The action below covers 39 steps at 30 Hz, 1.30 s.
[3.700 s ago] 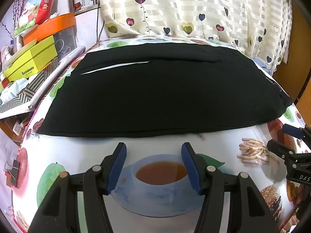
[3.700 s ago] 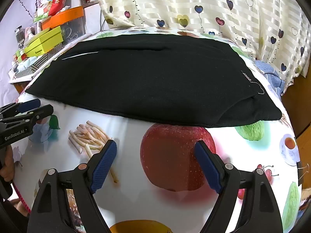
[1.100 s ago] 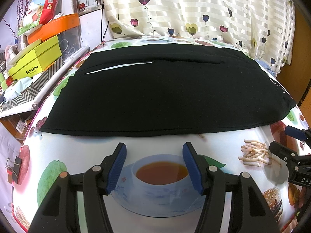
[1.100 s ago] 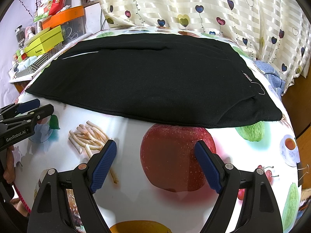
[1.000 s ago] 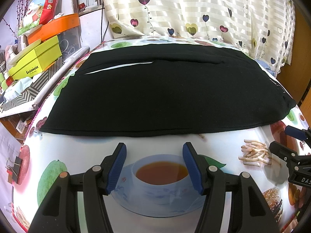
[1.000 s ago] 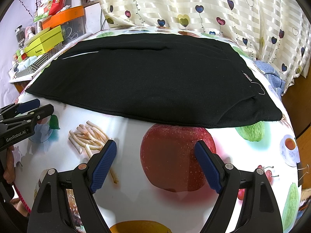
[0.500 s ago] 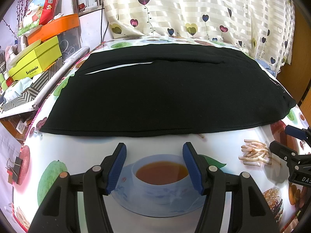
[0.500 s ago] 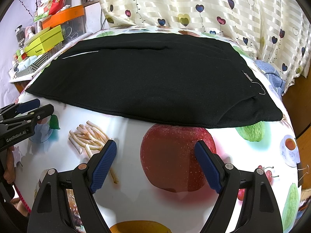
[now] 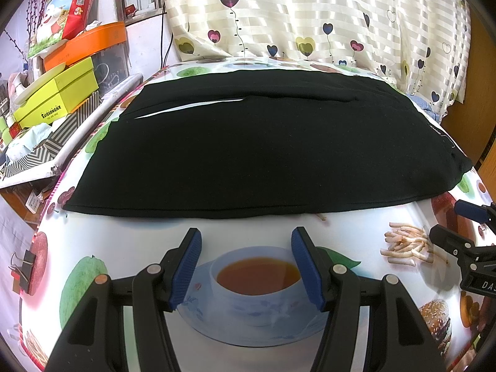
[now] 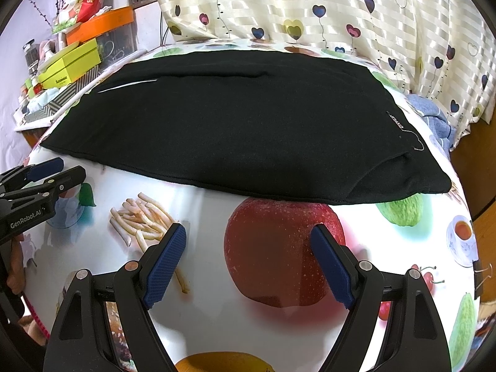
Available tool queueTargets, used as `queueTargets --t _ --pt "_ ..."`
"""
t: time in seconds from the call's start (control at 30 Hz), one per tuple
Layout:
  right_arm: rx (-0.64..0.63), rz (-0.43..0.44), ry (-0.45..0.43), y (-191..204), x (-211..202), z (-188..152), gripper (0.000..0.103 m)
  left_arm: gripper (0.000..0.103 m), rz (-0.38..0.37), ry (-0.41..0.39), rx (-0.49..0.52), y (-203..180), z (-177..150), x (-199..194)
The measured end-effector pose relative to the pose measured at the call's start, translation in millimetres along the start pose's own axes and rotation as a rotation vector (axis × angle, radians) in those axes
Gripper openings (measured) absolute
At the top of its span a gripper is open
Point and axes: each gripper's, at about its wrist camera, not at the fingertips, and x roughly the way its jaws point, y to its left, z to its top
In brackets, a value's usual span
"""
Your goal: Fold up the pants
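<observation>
Black pants [image 9: 266, 152] lie flat and folded lengthwise across the table, waistband end at the right; they also show in the right wrist view [image 10: 235, 130]. My left gripper [image 9: 246, 263] is open and empty, hovering over the printed teacup just short of the pants' near hem. My right gripper [image 10: 248, 260] is open and empty over the printed red apple, short of the near hem. Each gripper shows at the edge of the other's view: the right gripper [image 9: 455, 226], the left gripper [image 10: 49, 173].
The table wears a glossy food-print cloth [image 9: 93, 282]. Yellow boxes [image 9: 55, 99], an orange box and clutter stand off the left edge. A heart-print curtain [image 9: 310, 15] hangs behind. A blue cloth [image 10: 434, 121] lies at far right. A binder clip [image 9: 23, 269] grips the left edge.
Nothing has visibly changed in the last second. Since 3.7 s ago the left gripper's view has shifted very slightly.
</observation>
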Motion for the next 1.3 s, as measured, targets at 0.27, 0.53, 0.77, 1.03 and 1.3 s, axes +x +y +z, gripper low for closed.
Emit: queueTargets --t 0.27,0.53,0.77,1.03,1.3 --pt "-0.004 0.003 -0.001 0.1 0.2 -1.3 0.083 0.063 0.0 0.0 0.0 -0.1 -0.1 0.0" --pt "-0.005 0.003 0.002 0.4 0.3 -0.5 0.083 0.063 0.001 0.0 0.001 -0.3 -0.2 0.0" --pt "-0.007 0.004 0.007 2.2 1.1 0.1 0.083 0.063 0.001 0.0 0.001 -0.1 -0.1 0.1" --pt "-0.011 0.007 0.019 4.1 0.8 -0.2 0.083 0.063 0.0 0.0 0.001 -0.2 -0.2 0.1" --pt "-0.017 0.015 0.034 3.7 -0.3 2.6 0.083 0.063 -0.003 0.005 0.004 3.0 -2.7 -0.5"
